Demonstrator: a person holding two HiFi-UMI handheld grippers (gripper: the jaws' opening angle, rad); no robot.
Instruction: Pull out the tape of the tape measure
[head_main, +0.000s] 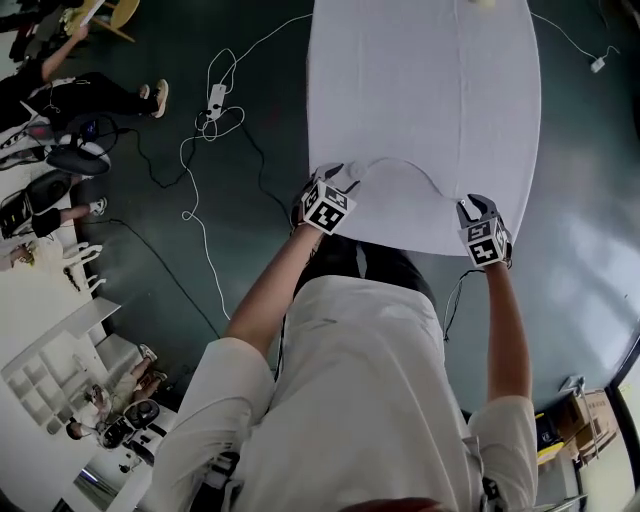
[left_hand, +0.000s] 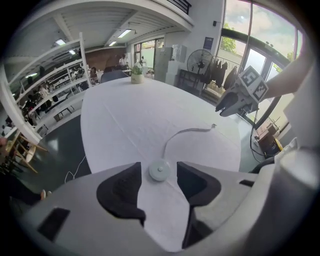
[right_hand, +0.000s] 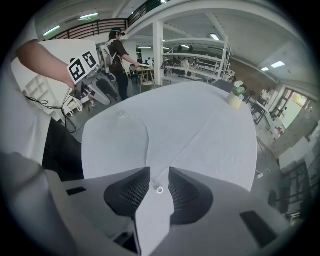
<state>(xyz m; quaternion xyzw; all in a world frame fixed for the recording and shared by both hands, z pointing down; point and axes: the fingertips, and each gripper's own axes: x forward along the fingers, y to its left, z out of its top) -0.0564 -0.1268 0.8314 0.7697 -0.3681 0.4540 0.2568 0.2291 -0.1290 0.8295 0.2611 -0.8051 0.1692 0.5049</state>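
Tape (left_hand: 192, 130) curves by the table's (head_main: 420, 80) near edge between left gripper (left_hand: 159, 176) and right gripper (right_hand: 159, 181), each with jaws apart, unclamped

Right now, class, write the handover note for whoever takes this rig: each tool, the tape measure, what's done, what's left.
Left tool: open; the round case lies on the white table between its jaws, not gripped.
Right tool: open; the end ring lies between its jaws, unpressed.
Done: the tape lies pulled out in a curve between them.
Left: likely nothing; regrip both ends only if more length is wanted.
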